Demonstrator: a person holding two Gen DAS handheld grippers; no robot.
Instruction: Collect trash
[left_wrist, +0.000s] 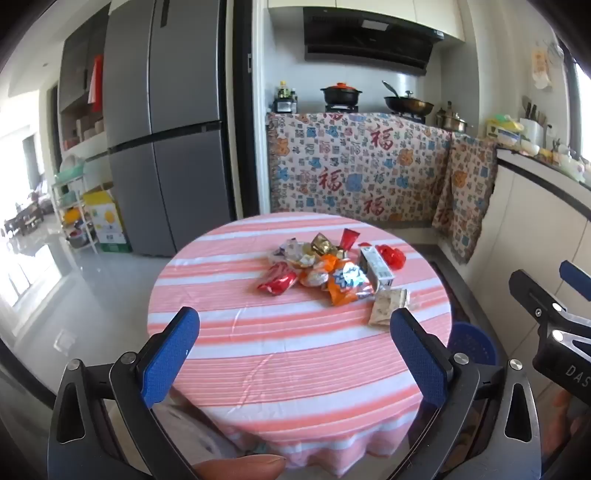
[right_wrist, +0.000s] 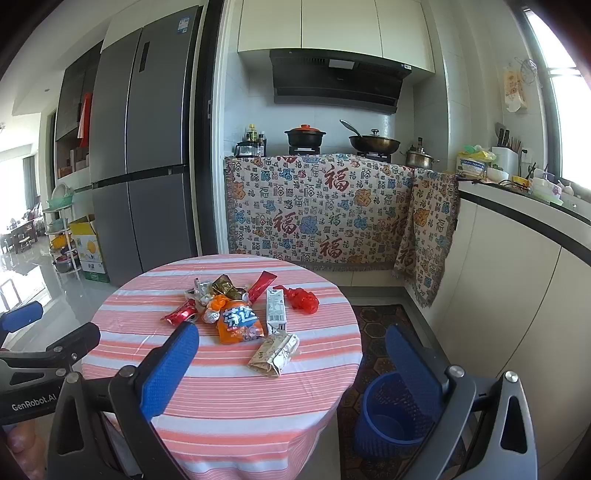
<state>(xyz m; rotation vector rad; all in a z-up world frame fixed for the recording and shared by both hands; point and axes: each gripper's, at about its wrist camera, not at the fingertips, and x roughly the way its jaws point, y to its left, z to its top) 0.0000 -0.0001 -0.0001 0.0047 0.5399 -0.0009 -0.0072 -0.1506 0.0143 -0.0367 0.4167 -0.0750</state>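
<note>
— Kitchen daylight falls on a round bench (right_wrist: 221, 376) under a pink striped cloth; how far along is the collecting?
— By the look of it, nothing is collected yet. The whole trash pile (right_wrist: 236, 310) sits near the middle of the bench: an orange snack bag (right_wrist: 238, 323), a white carton (right_wrist: 276, 308), a red plastic bag (right_wrist: 303, 300), a crumpled paper pack (right_wrist: 275, 352), a red wrapper (left_wrist: 277, 282).
— And the bin?
— The blue bin (right_wrist: 391, 413) stands on the floor just beside the bench, on the right. What shows of its inside looks bare, so every piece seems left to move.
— The jaws?
— Both sets are spread and hold nothing. The left gripper (left_wrist: 295, 354) and the right gripper (right_wrist: 291, 369) hover short of the pile.
— Anything unclear?
— The small wrappers at the pile's back overlap, so their count is uncertain. The right gripper's finger covers part of the bin, and in the left view only the bin's rim shows.
</note>
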